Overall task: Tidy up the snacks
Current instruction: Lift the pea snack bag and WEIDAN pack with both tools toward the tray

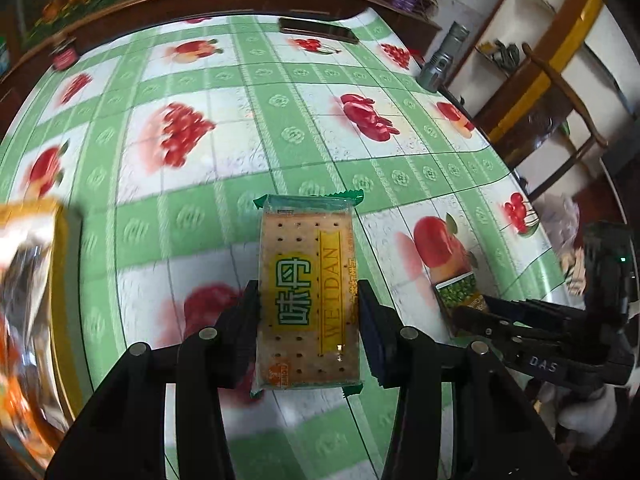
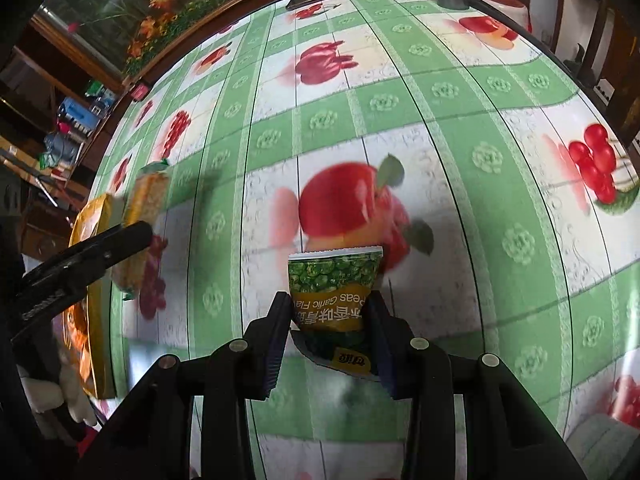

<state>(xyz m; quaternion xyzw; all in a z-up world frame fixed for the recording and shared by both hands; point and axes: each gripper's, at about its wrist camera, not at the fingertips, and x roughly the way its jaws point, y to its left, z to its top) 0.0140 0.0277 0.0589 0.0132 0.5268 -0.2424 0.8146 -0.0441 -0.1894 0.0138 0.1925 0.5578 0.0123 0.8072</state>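
The left gripper has its fingers pressed against both long sides of the cracker packet, a clear wrapper with green ends and a yellow WEIDAN label, and the packet sits lifted above the tablecloth. To the left of the cracker packet, at the frame's edge, is a blurred orange-and-yellow snack bag; whether it touches the cloth cannot be told. To the right of the cracker packet, the right gripper comes into the left camera's view, and its fingers are clamped narrowly on a small green pea packet, printed with garlic-flavour lettering, pinched at its lower half with the top edge sticking forward. From the right wrist view, the cracker packet shows well to the left of the pea packet, with the big bag beside it. Far beyond the cracker packet, at the table's back edge, lie a dark phone and a grey flashlight, standing upright.
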